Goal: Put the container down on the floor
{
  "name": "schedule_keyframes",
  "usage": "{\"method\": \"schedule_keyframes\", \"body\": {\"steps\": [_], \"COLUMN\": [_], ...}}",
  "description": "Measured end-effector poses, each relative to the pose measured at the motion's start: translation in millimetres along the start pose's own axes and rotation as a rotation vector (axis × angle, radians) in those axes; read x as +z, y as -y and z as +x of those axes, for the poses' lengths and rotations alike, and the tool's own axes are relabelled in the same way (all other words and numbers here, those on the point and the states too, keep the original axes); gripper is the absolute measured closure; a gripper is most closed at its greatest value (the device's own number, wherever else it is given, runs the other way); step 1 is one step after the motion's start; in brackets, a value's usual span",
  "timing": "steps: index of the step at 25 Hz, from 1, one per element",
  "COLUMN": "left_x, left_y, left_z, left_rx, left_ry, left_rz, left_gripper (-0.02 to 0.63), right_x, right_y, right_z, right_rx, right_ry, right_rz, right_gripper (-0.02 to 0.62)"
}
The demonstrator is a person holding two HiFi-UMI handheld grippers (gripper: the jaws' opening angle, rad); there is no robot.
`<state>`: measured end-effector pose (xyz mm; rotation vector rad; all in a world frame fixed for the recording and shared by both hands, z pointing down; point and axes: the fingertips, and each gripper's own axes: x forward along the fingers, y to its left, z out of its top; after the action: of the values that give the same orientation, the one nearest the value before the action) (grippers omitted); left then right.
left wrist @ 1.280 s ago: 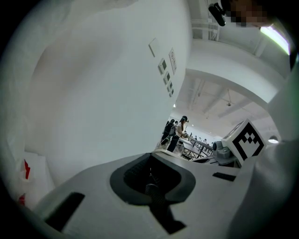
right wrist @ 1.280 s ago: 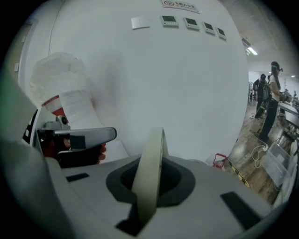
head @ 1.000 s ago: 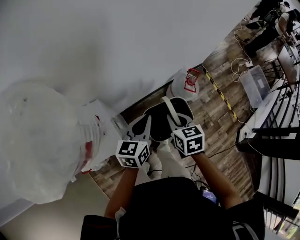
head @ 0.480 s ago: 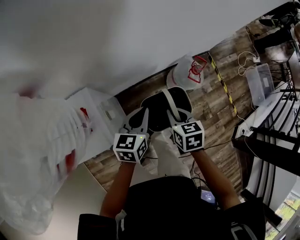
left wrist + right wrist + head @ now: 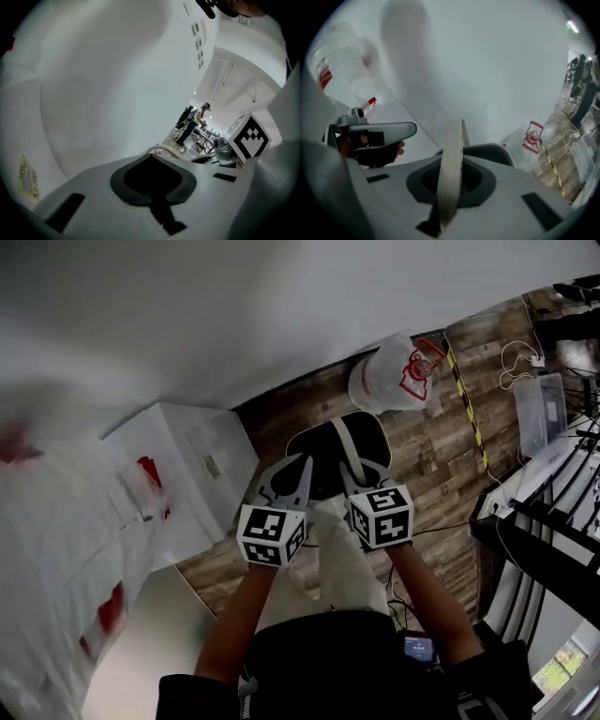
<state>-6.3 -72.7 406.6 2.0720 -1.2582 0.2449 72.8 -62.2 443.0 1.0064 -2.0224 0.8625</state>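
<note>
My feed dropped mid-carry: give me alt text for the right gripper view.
The right tool is shut on the pale strap of the container; beyond, a white wall and a clear bag with red print on the wood floor.

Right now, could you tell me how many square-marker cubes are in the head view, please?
2. The left cube sits just below the black container, at centre-left; the right cube sits beside it, to its right. No others seem hidden.

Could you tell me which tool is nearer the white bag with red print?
Right. The right tool, shut on the pale handle, is below the bag; the left tool is farther off, to its lower left.
</note>
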Motion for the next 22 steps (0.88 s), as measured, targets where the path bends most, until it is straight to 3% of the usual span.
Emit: {"method": "schedule_keyframes", "body": {"steps": [12, 22], "left_x": [-44, -95], "left_y": [-56, -87], "left_z": [34, 52], "left_rx": [0.075, 0.105], "left_ry": [-0.032, -0.058], "left_rz": [-0.064, -0.171], "left_gripper": [0.589, 0.589], "right_x": [-28, -53], "right_y": [13, 20], "right_z": [65, 113], "right_rx": [0.021, 0.022], "right_ry": [-0.043, -0.094], "right_rz": [0.047, 0.076], "right_gripper": [0.561, 0.561]}}
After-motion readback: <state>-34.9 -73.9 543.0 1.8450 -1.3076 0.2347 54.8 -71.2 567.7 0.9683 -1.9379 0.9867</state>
